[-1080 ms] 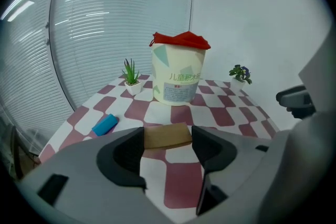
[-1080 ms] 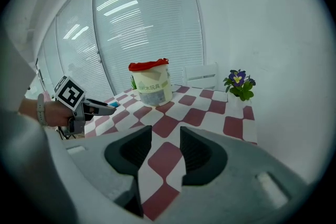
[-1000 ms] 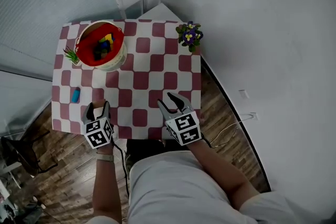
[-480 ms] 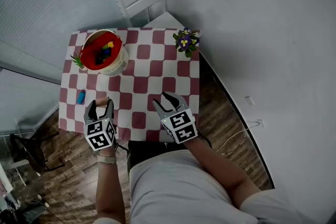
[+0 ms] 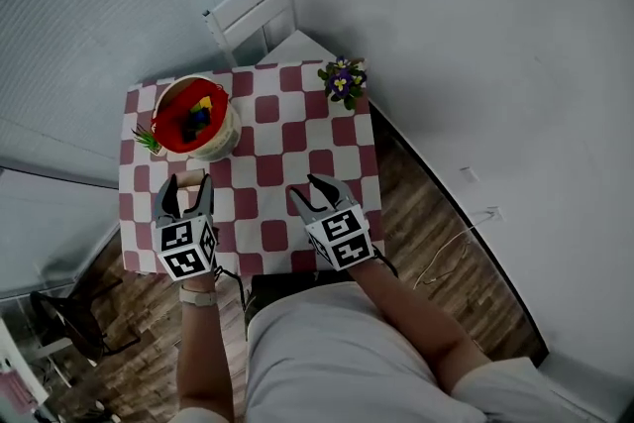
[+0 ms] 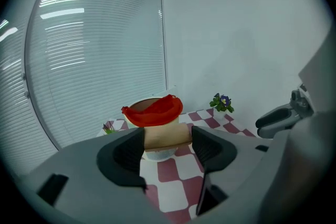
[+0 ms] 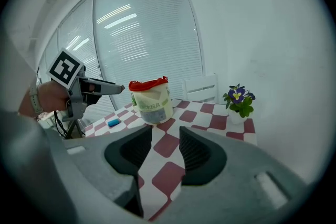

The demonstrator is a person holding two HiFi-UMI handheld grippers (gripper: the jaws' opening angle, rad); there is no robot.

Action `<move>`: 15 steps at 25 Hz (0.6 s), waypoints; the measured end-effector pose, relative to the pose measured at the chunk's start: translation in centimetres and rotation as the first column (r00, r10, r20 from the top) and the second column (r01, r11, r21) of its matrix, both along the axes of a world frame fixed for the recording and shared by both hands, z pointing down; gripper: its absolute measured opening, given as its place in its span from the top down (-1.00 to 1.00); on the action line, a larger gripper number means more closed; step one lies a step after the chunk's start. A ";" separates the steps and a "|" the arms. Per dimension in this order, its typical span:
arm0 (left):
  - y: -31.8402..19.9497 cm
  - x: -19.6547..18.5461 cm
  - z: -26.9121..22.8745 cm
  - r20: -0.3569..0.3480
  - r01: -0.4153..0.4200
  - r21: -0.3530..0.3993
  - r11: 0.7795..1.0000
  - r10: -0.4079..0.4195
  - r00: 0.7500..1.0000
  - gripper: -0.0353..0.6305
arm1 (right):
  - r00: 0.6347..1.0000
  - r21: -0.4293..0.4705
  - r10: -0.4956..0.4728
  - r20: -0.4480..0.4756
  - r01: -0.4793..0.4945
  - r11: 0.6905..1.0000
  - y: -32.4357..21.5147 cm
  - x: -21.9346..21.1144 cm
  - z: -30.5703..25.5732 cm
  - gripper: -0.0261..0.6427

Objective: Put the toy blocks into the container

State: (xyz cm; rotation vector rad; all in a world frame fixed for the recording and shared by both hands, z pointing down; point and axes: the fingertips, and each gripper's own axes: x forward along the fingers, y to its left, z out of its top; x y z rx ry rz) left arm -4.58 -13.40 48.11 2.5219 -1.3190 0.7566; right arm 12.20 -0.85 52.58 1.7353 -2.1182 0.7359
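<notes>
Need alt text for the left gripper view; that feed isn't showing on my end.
The left gripper grips a tan block between its jaws, above a red-and-white checkered table. Just beyond stands the red-lined container, with a potted flower farther right.

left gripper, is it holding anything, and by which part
Yes: the left gripper holds a tan block, with its fingers pressed on the block's two opposite ends, so the block sits crosswise between them.
</notes>
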 end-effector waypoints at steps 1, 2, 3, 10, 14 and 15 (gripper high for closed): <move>-0.5 0.1 -0.4 0.000 -0.016 0.004 1.000 0.016 1.000 0.07 | 1.000 -0.001 0.016 0.000 -0.016 1.000 -0.1 -0.1 -0.2 0.42; -1.0 0.1 -0.7 -0.001 -0.031 0.007 1.000 0.031 1.000 0.07 | 0.999 -0.001 0.032 0.000 -0.032 0.999 -0.2 -0.2 -0.3 0.42; -1.5 0.2 -1.0 0.000 -0.045 0.009 0.999 0.045 0.999 0.07 | 0.999 -0.002 0.047 -0.002 -0.047 0.999 -0.3 -0.3 -0.5 0.43; -4.6 1.3 -2.2 -0.002 -0.143 0.038 0.989 0.144 0.990 0.07 | 0.993 -0.004 0.119 -0.016 -0.119 0.993 -0.9 -1.5 -0.5 0.42; -6.1 2.4 -2.2 -0.005 -0.191 0.045 0.981 0.191 0.982 0.07 | 0.989 -0.009 0.142 -0.029 -0.143 0.990 -1.1 -2.0 -0.4 0.43; -6.4 2.7 -2.2 -0.002 -0.202 0.047 0.978 0.203 0.979 0.07 | 0.988 -0.012 0.149 -0.031 -0.149 0.989 -1.1 -2.1 -0.4 0.42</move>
